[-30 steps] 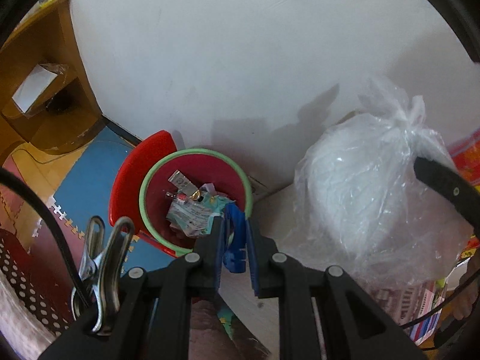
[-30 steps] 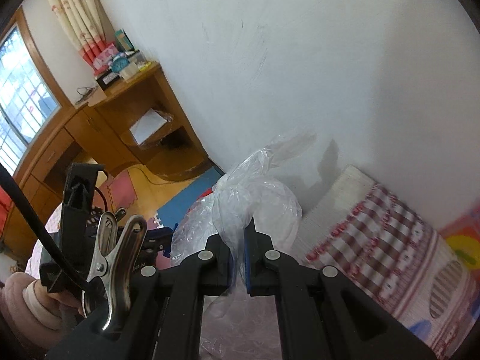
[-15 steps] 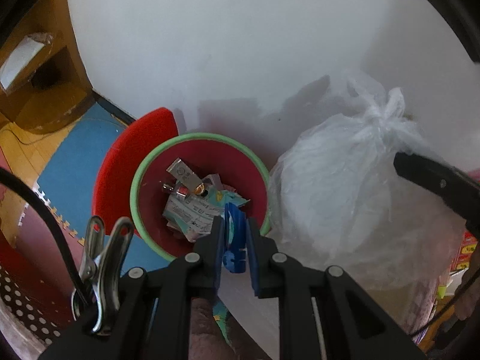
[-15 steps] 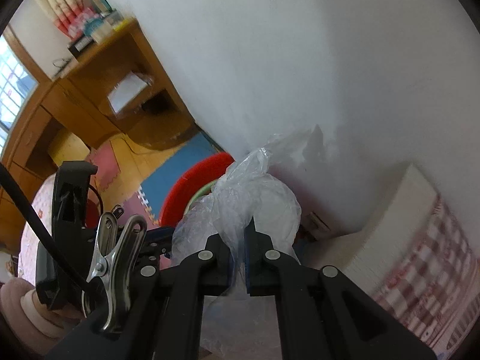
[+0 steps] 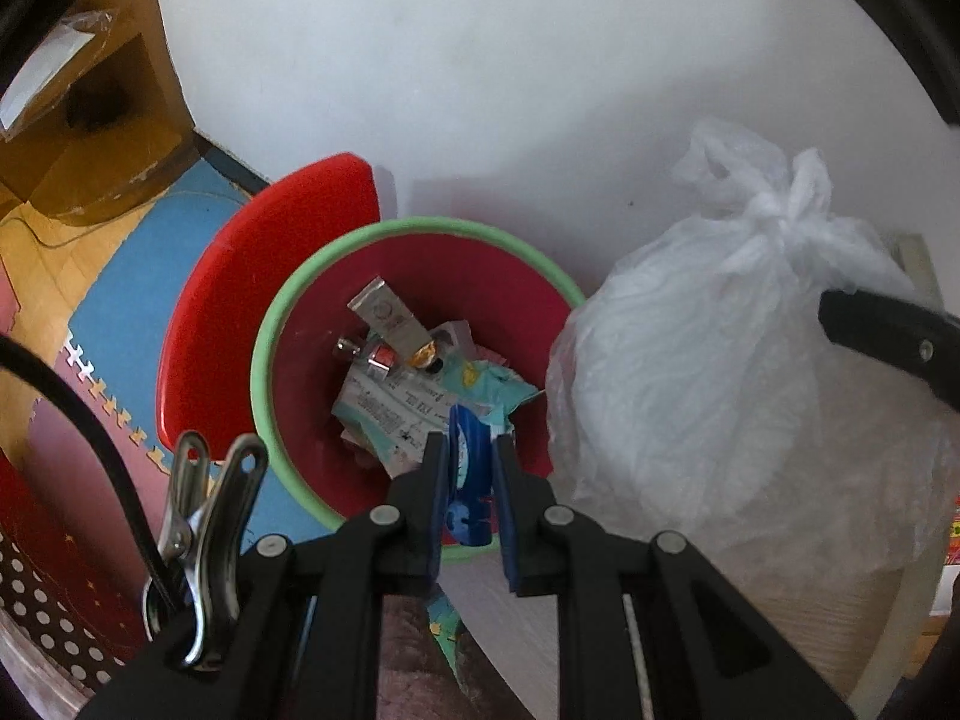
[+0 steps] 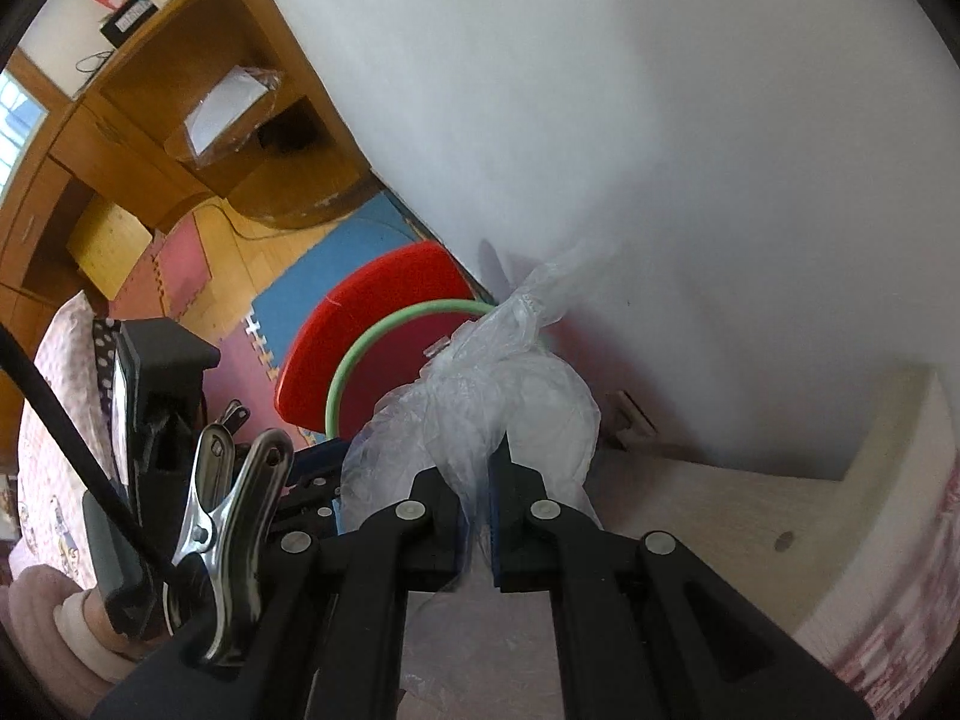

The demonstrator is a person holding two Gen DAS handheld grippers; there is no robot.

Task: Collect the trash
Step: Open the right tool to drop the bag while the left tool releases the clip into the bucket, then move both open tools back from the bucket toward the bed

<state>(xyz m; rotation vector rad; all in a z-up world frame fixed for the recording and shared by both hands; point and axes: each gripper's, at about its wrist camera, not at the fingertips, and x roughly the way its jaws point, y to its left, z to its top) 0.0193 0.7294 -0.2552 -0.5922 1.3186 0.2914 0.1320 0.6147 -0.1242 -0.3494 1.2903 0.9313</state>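
My left gripper is shut on a blue wrapper and hangs just above the near rim of a red bin with a green rim. Crumpled wrappers and paper lie at the bin's bottom. To the bin's right hangs a tied clear plastic bag, knotted on top. In the right wrist view my right gripper is shut on that plastic bag just below its knot, with the bin behind it. The right gripper's black finger shows at the bag's right side.
A red lid leans behind the bin against the white wall. Blue and pink foam mats cover the floor at the left. A wooden desk stands further back. A pale wooden ledge lies to the right.
Both grippers have sunk toward the bin. The bin now looks larger and nearer under my left gripper, and the bag has swung in beside its right rim.
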